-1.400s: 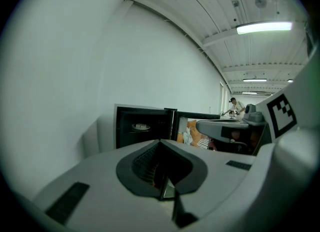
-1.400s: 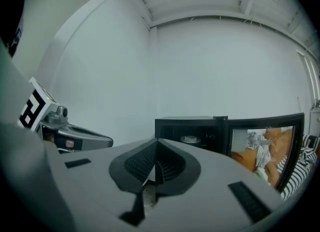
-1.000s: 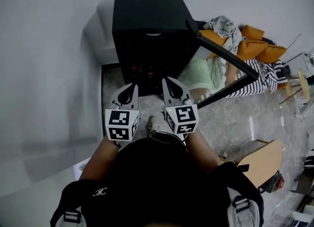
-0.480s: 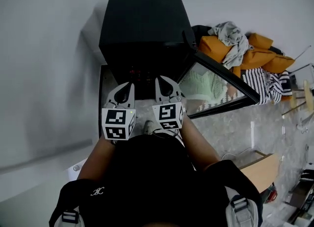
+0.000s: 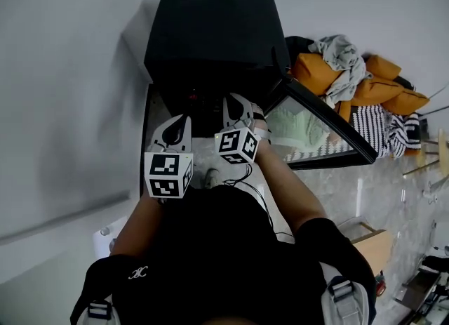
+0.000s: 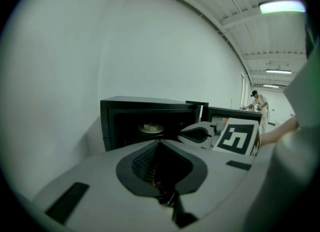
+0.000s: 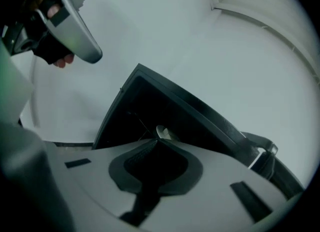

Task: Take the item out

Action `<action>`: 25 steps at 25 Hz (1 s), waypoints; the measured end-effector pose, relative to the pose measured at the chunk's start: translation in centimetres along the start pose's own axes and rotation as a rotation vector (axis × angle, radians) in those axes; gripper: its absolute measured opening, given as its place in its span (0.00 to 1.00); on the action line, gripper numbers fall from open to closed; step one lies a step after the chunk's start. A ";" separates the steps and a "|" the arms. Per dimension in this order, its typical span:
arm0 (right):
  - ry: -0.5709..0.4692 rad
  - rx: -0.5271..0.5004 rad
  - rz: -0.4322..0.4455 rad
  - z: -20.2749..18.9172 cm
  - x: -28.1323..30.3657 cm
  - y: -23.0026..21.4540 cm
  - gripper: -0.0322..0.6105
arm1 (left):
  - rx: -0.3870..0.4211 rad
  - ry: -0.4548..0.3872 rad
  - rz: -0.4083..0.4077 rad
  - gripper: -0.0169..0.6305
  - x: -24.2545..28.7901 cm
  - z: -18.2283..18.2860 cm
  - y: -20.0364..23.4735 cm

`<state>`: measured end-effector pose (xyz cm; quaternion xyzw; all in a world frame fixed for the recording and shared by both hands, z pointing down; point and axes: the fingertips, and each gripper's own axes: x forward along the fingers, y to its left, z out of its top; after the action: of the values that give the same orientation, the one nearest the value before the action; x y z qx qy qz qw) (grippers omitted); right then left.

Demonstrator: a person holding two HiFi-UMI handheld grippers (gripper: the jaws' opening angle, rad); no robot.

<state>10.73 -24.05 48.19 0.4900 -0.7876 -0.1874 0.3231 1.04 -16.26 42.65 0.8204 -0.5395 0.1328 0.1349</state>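
Note:
A black oven (image 5: 210,36) stands on the floor against the wall, its glass door (image 5: 319,127) swung open to the right. Inside, a white plate with a pale item (image 6: 150,127) sits in the dark cavity; the plate (image 7: 162,132) also shows just past my right jaws. My left gripper (image 5: 177,125) is shut and empty, a little short of the opening. My right gripper (image 5: 238,104) is shut and empty too, rolled to one side, its tips at the mouth of the cavity. The right gripper (image 6: 200,133) shows beside the left jaws (image 6: 159,143).
A heap of orange, grey and striped cloth (image 5: 358,81) lies right of the door. A wooden board (image 5: 366,241) and a cable (image 5: 259,194) are on the marble floor. A white wall (image 5: 63,106) runs along the left. A person (image 6: 257,103) stands far off.
The right gripper has moved forward to the oven's opening and rolled sideways. The left gripper has barely moved. The head view has shifted a little.

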 end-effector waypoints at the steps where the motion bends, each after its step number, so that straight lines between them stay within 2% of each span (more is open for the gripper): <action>1: 0.011 -0.032 -0.004 -0.1 0.6 -0.1 0.06 | 0.001 0.001 -0.004 0.03 0.0 0.0 0.2; 6: 0.082 -0.137 0.013 -0.6 3.3 0.4 0.07 | 0.015 0.007 -0.030 0.03 0.2 0.1 1.3; 17: 0.261 -0.180 0.017 -3.5 9.2 0.9 0.25 | -0.008 -0.005 -0.060 0.03 -0.1 0.5 4.8; 21: 0.337 -0.163 -0.029 -5.2 10.9 0.1 0.40 | -0.010 0.002 -0.063 0.03 -0.1 0.1 5.7; 25: 0.392 -0.161 -0.088 -6.2 12.5 -1.0 0.43 | 0.003 0.002 -0.067 0.03 0.3 0.5 6.4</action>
<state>11.82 -35.58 56.15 0.5238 -0.6699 -0.1648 0.4997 -4.70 -19.12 42.83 0.8381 -0.5115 0.1298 0.1386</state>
